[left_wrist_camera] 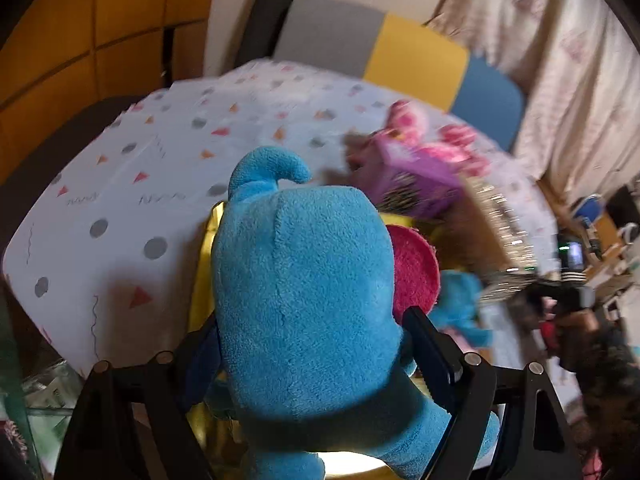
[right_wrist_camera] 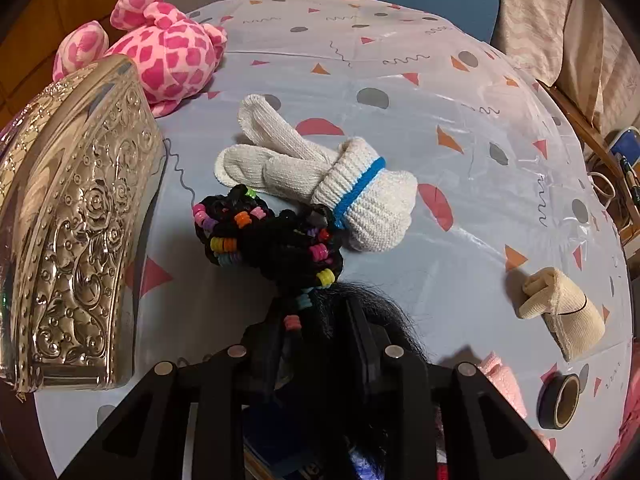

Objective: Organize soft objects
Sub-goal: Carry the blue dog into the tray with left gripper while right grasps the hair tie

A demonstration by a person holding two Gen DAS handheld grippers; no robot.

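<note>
My left gripper [left_wrist_camera: 312, 344] is shut on a blue plush toy [left_wrist_camera: 304, 288] with a pink ear [left_wrist_camera: 414, 272], held above a yellow-lined box [left_wrist_camera: 204, 248]. My right gripper [right_wrist_camera: 316, 320] is shut on a black braided hairpiece with coloured beads [right_wrist_camera: 276, 240], which rests on the table. White knit gloves with a blue band [right_wrist_camera: 320, 176] lie just beyond it. A pink spotted plush [right_wrist_camera: 168, 52] sits at the far left, also blurred in the left wrist view [left_wrist_camera: 436, 140].
An embossed silver box [right_wrist_camera: 76, 220] stands at the left on the patterned tablecloth [right_wrist_camera: 440, 80]. A rolled beige bandage [right_wrist_camera: 564, 312], a tape roll [right_wrist_camera: 560, 400] and a pink cloth [right_wrist_camera: 504, 380] lie at the right. A chair [left_wrist_camera: 400, 44] stands behind the table.
</note>
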